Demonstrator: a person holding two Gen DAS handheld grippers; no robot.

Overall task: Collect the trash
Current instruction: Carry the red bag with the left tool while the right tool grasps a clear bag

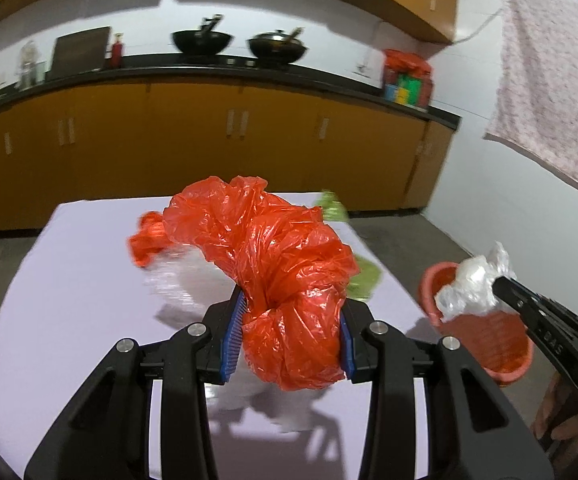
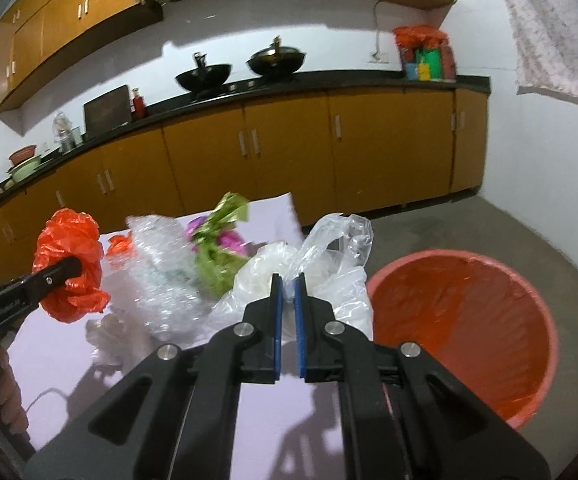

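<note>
With both grippers clamped, the left gripper (image 1: 291,334) on the red bag (image 1: 273,264) and the right gripper (image 2: 287,294) on the clear bag (image 2: 329,264) beside the orange bin (image 2: 465,332), either light, slippery film risked slipping free short of that bin.

Bubble wrap (image 2: 161,276) & green wrappers (image 2: 219,264) crowd counter (image 2: 273,432) mid; near strip bare. Red bin (image 2: 465,320) mouth open, nothing over it, just beside counter's right edge.

The red plastic bag (image 1: 285,280) hides most of the green wrapper (image 1: 363,278) behind it at two o'clock, and a motion-blurred red scrap (image 1: 147,242) sits at its nine o'clock. On the counter (image 2: 69,360) the clear bubble wrap (image 2: 161,272) is smeared. The red bin (image 2: 469,332) is cut by the tongs' arms, and in the left view the clear bag (image 1: 469,288) hides its far rim.
</note>
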